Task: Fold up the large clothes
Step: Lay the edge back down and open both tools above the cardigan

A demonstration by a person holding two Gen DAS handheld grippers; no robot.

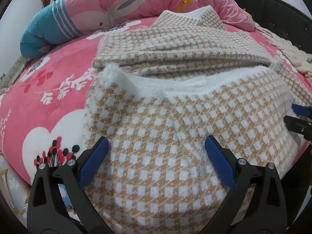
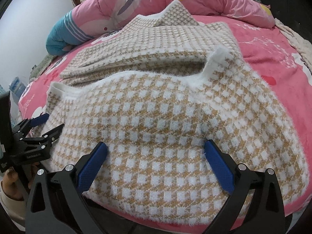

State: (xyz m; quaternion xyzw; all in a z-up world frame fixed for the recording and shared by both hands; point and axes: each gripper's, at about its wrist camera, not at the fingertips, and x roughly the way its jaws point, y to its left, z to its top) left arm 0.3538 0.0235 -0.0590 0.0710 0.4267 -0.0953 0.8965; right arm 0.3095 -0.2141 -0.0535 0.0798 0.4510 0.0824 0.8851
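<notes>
A fluffy tan-and-white checked sweater (image 1: 175, 136) lies on the bed, its near half folded up over the far half (image 1: 175, 44). A white ribbed edge (image 1: 187, 88) runs across the fold. My left gripper (image 1: 156, 148) stands open just over the near fold, and its blue pads (image 1: 93, 165) press on nothing. My right gripper (image 2: 156, 150) is also open wide above the same sweater (image 2: 165, 117), further right, with its pads (image 2: 220, 167) free of the fabric. Each gripper shows at the edge of the other's view: the right gripper (image 1: 292, 116) and the left gripper (image 2: 52, 122).
The sweater rests on a pink floral blanket (image 1: 48, 97). A rolled pink quilt with a teal striped end (image 1: 50, 29) lies along the far side. A cream knitted throw (image 1: 292, 54) and a dark bed frame (image 1: 282, 9) are at the right. A hand (image 2: 7, 177) holds the left gripper.
</notes>
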